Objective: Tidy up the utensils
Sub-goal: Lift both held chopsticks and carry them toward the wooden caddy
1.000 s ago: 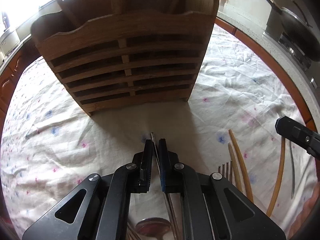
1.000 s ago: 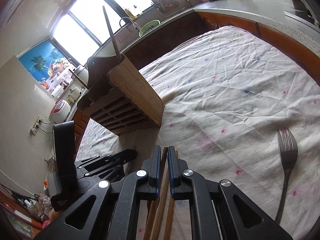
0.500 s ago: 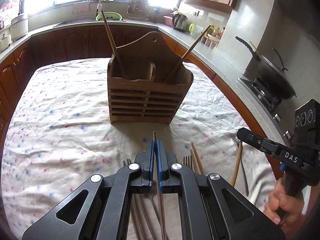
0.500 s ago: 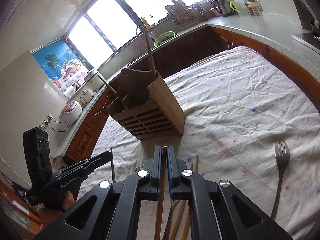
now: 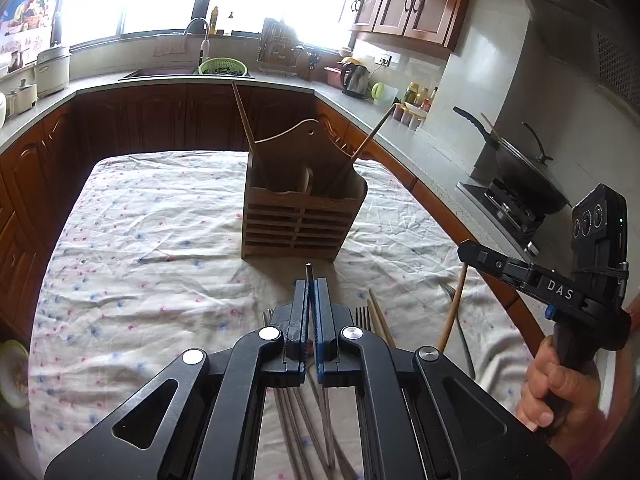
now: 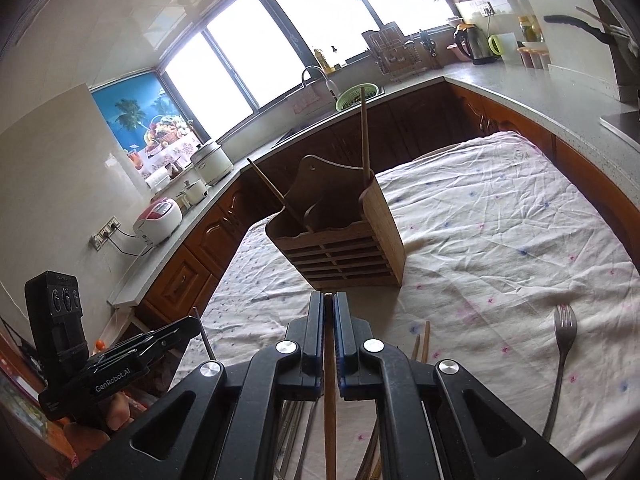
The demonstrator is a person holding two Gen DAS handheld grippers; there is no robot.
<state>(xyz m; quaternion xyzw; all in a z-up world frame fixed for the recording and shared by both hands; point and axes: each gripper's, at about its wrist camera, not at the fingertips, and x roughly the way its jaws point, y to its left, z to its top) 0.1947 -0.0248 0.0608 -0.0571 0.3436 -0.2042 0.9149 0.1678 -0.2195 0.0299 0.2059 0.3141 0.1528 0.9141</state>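
Wooden caddy (image 5: 304, 204) ahead; left claw (image 5: 310, 286) grips metal rod (image 5: 309, 270), right claw (image 6: 329, 300) a chopstick (image 6: 329, 400).

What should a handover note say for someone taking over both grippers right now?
Left gripper: shut on a metal chopstick, raised over the cloth.
Right gripper: shut on a wooden chopstick, also raised.
Wooden holder: upright mid-table, one wooden chopstick in each compartment.
Left to do: drop both held pieces in, then the loose fork and the chopsticks and forks lying near the table's edge.
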